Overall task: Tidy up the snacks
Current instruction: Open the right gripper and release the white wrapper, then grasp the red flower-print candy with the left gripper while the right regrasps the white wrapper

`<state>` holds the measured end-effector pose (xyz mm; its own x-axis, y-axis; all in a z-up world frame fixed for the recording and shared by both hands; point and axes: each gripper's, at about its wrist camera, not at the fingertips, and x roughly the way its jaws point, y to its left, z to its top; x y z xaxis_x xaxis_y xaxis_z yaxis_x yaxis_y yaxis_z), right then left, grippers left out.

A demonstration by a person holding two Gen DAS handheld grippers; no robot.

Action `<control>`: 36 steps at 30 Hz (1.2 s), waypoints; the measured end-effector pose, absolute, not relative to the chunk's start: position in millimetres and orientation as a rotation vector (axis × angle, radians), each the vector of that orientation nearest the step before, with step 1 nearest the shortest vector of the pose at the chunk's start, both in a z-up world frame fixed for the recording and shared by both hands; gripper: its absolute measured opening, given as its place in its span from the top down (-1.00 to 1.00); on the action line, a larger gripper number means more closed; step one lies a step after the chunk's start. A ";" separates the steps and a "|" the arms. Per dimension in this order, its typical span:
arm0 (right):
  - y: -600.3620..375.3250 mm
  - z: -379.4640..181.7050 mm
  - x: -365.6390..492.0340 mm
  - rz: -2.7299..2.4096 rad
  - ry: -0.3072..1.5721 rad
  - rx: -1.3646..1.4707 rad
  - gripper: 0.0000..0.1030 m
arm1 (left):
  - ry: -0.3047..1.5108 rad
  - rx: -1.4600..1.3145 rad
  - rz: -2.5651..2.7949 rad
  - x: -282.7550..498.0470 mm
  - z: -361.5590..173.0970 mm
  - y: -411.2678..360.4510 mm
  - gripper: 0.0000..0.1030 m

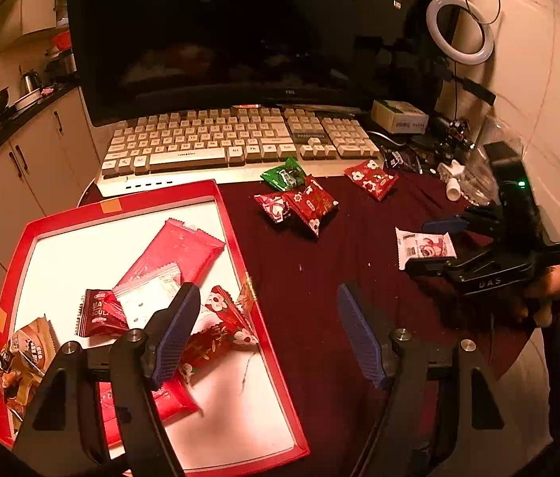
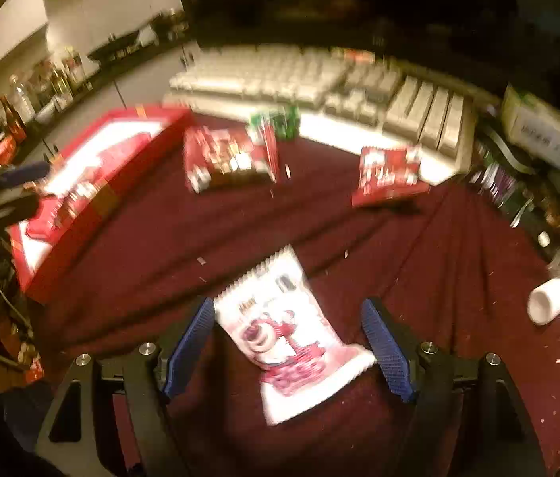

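Two grippers work over a dark red cloth (image 1: 319, 278). Right gripper (image 2: 290, 338): jaws spread wide on either side of a white snack packet (image 2: 284, 334) with a pink bear print, neither pad touching it; the packet lies flat on the cloth between them, placed for a pinch across its width. The blurred right-wrist view suggests the tool is moving. Left gripper (image 1: 268, 330): jaws likewise released and holding nothing, poised above the right edge of the red tray (image 1: 236, 238), one finger over the tray's contents, the other over the cloth. The tray, lined white, serves as the collecting place: it already holds several packets, among them a large pink wrapper (image 1: 180, 254) and a dark red packet (image 1: 101, 312). Still loose on the cloth, near the keyboard (image 1: 232, 139), are a green packet (image 1: 284, 173), two red floral packets (image 1: 300, 204) touching each other, and one red floral packet (image 1: 371, 179) lying apart. Judged progress: roughly half gathered.
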<state>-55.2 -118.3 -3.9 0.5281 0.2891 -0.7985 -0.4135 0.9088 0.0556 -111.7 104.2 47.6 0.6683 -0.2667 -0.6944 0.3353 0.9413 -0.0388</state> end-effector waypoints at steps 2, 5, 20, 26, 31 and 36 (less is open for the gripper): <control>-115.6 -3.1 -55.9 0.433 0.923 -0.163 -0.50 | 0.781 0.100 -0.332 -108.0 46.6 105.2 -0.38; -117.4 -2.5 -60.4 0.408 0.907 -0.172 -0.28 | 0.812 0.123 -0.335 -98.0 43.3 100.4 -0.38; -201.8 5.4 -35.3 0.319 0.713 0.401 0.22 | 0.774 0.512 -0.495 -19.5 43.4 9.3 -0.38; -201.7 0.2 -34.3 0.304 0.720 0.387 0.22 | 0.836 0.585 -0.479 6.6 19.2 -20.7 -0.38; -200.7 0.9 -38.4 0.317 0.715 0.394 0.22 | 0.899 0.555 -0.479 19.6 3.6 -27.0 -0.38; -203.6 1.1 -38.0 0.310 0.708 0.405 0.22 | 0.941 0.496 -0.435 27.1 -4.0 -22.0 0.19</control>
<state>-38.0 -203.6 1.1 0.7197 0.4065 -0.5628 -0.1373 0.8780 0.4585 27.1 -22.0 -4.0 0.5189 -0.1370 -0.8438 0.5543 0.8054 0.2101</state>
